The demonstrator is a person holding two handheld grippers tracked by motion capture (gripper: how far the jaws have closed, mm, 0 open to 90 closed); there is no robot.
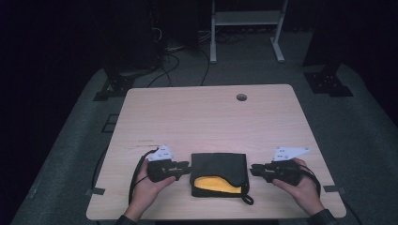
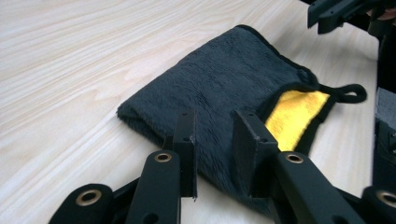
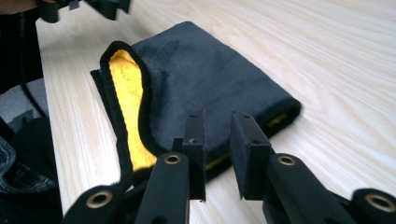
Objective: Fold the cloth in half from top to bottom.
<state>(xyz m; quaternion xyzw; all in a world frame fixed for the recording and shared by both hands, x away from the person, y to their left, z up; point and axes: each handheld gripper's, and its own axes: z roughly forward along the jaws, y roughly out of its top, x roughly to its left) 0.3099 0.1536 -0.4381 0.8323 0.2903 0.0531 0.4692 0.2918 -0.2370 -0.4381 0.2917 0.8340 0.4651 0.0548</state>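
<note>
The left tool (image 1: 184, 169) lies level at the cloth's (image 1: 219, 172) 9 o'clock edge, its jaws a little spread with a narrow gap between them. In the left gripper view the fingertips (image 2: 187, 135) stand over the dark pile of the cloth (image 2: 224, 88) without pressing on it, and nothing is pinched. The right tool (image 1: 256, 169) sits at the cloth's 3 o'clock side, just beside its edge. Its jaws are likewise a little spread, and in the right gripper view its pads (image 3: 246, 140) hang before the folded corner of the cloth (image 3: 205, 79), gripping nothing.

The cloth is a folded black towel with a yellow inner face (image 1: 213, 183) that shows at its 6 o'clock edge, where the top layer curls back. A small black loop (image 1: 248, 198) sticks out at its 5 o'clock corner. It rests flat on the pale wooden surface (image 1: 206, 117), near the 6 o'clock edge, between the person's two hands. A round hole (image 1: 241, 97) sits in the surface toward 12 o'clock, well apart from the cloth.
</note>
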